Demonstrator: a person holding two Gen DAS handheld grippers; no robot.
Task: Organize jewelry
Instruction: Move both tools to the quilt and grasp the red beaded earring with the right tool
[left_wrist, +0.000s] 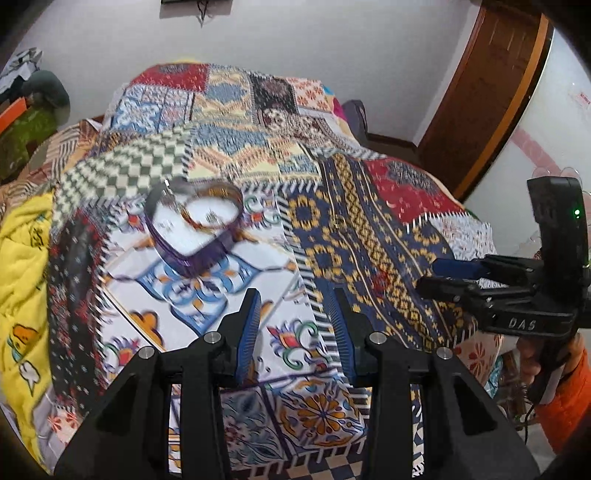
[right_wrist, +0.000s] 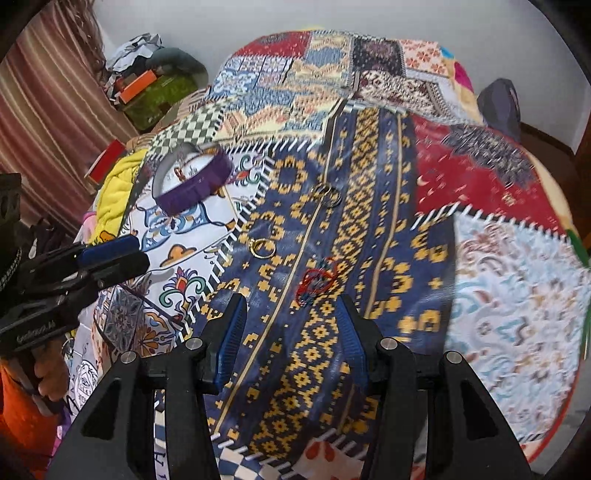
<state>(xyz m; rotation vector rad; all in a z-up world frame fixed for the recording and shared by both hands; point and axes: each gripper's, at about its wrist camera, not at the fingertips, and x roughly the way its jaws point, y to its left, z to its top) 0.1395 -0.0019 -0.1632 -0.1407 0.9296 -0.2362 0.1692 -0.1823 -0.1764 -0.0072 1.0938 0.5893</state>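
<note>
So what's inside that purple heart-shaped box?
The purple heart-shaped box has a white lining holding a brown bangle and small silvery pieces. Blur and its near wall hide finer detail.

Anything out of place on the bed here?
Yes. A red thread bracelet, a gold ring and a pair of metal rings lie loose on the blue-and-yellow quilt patch, outside the purple heart-shaped box. Both grippers are empty.
</note>
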